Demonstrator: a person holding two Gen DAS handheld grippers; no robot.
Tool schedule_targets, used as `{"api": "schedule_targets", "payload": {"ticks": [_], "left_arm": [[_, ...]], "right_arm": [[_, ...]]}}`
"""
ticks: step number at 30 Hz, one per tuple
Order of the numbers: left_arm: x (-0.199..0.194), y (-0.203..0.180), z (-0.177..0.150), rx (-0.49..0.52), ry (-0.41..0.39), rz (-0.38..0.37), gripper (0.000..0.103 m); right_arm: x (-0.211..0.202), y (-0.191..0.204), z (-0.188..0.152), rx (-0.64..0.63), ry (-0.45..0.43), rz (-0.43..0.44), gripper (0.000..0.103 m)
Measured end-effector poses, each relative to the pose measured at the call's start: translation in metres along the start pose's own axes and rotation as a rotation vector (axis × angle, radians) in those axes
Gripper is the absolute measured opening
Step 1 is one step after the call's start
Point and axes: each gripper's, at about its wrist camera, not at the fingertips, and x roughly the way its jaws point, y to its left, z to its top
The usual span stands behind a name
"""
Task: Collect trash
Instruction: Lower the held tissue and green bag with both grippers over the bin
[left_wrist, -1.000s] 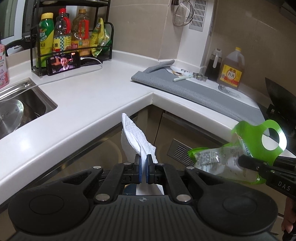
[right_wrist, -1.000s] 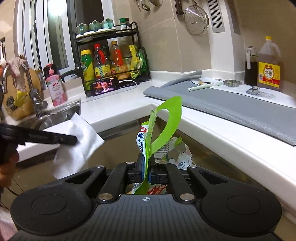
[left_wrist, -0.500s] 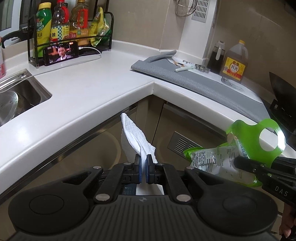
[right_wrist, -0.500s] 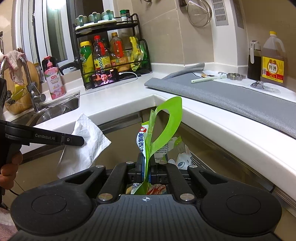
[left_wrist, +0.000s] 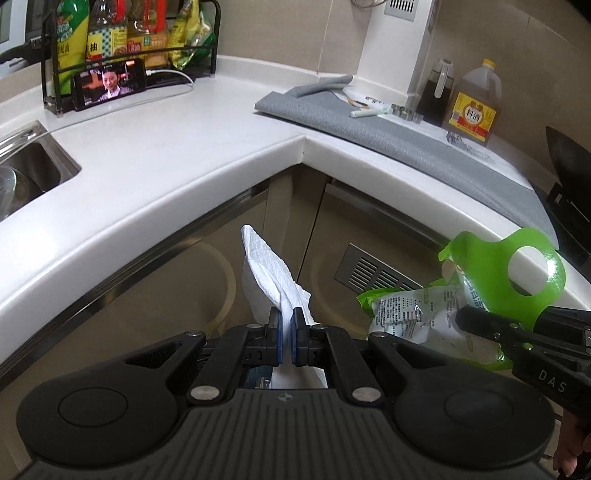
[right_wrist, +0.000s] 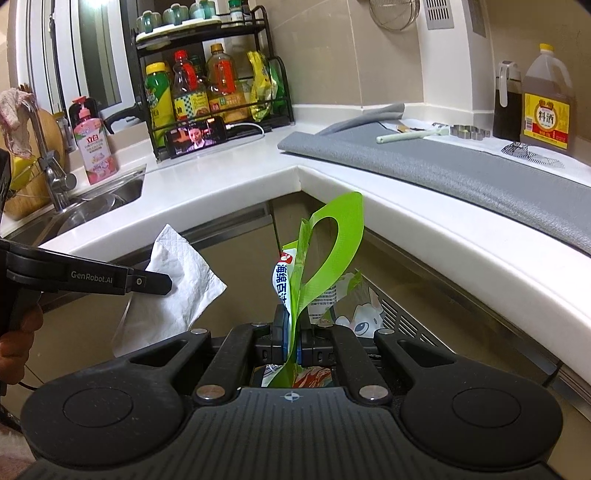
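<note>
With a crumpled white paper towel (left_wrist: 275, 273) clamped in the left gripper (left_wrist: 287, 326) and, at its three o'clock, a green plastic bag (right_wrist: 325, 254) clamped in the right gripper (right_wrist: 291, 338), both below the counter edge, only disposal is judged left.

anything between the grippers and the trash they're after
No, both already hold their trash: the left gripper is shut on the white paper towel, the right gripper on the green plastic bag. No bin is visible in either view.
</note>
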Motion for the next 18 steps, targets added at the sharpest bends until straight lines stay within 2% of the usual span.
{"api": "schedule_targets", "payload": {"ticks": [9, 18], "left_arm": [[0.024, 0.001, -0.001, -0.008, 0.053, 0.001, 0.004], [0.055, 0.001, -0.007, -0.011, 0.126, 0.002, 0.004]], "right_arm": [[0.019, 0.002, -0.002, -0.007, 0.041, -0.005, 0.005], [0.047, -0.008, -0.007, 0.038, 0.108, -0.037, 0.005]]}}
